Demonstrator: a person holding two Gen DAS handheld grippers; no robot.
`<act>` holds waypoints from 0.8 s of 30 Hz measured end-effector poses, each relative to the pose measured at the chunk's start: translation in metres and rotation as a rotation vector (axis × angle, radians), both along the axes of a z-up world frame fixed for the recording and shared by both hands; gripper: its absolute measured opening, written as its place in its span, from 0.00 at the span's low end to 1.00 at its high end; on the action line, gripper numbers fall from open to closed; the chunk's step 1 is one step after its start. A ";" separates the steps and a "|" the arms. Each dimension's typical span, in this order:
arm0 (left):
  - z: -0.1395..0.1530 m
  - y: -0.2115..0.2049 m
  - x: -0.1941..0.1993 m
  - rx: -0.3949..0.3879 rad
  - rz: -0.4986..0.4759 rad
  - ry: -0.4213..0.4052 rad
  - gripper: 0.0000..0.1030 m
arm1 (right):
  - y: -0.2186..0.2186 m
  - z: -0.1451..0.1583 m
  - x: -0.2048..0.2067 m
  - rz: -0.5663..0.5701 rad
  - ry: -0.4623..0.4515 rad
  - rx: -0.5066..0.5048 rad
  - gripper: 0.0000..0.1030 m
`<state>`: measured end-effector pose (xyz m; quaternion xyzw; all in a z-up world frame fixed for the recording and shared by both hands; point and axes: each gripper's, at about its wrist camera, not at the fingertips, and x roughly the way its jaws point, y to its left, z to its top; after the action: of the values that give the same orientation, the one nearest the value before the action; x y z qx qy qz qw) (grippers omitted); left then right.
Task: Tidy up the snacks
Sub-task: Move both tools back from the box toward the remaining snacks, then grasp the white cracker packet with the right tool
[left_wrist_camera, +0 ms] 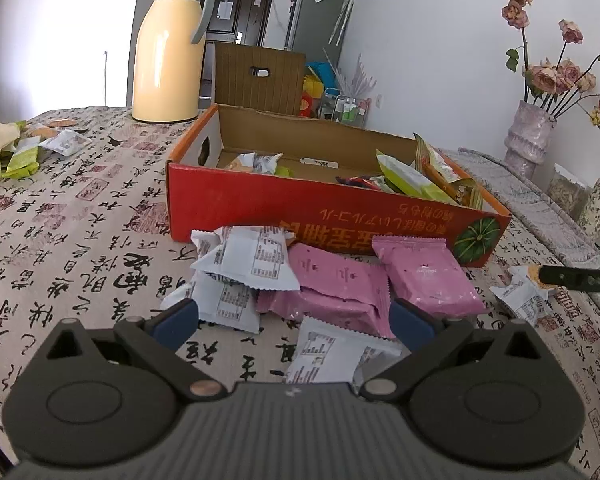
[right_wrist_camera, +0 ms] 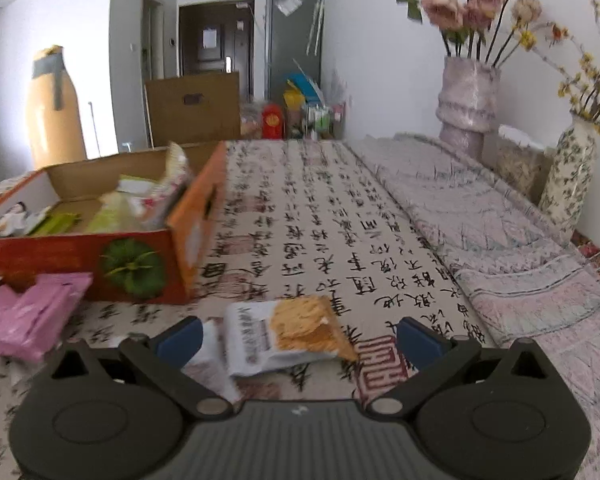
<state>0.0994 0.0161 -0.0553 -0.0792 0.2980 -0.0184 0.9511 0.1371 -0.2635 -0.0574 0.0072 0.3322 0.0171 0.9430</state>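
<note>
Right gripper (right_wrist_camera: 298, 334), jaws wide apart, above a white-and-orange snack packet (right_wrist_camera: 288, 330), possibly not touching; red cardboard box (right_wrist_camera: 80, 256) left.

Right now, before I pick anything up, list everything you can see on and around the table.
Cardboard box: one, red-orange outside, mid-table, open top.
Snacks in box: several, green, orange and white, mostly at its right end.
Pink packets: about three, piled in front of the box.
White packets: about four, beside and under the pink ones.
Cracker packet: one, white and orange, alone right of the pile.
Far-left snacks: a few, green and white, left table edge.
Thermos: one, cream with grey handle, behind the box.
Vases: two, with dried flowers, right side.
Tablecloth: one, beige with black calligraphy.
Left gripper: open, over the pile.
Right gripper: open, around the cracker packet.
</note>
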 end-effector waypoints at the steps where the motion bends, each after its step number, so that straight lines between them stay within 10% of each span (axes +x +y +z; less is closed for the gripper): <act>1: 0.000 0.000 0.000 0.000 0.000 0.001 1.00 | -0.002 -0.002 0.009 0.002 0.019 0.004 1.00; 24: -0.003 0.001 0.002 -0.006 0.004 0.009 1.00 | -0.004 -0.032 0.040 0.005 0.083 0.020 0.97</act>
<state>0.1009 0.0167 -0.0579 -0.0826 0.3022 -0.0172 0.9495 0.1776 -0.2675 -0.0894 0.0163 0.3710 0.0227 0.9282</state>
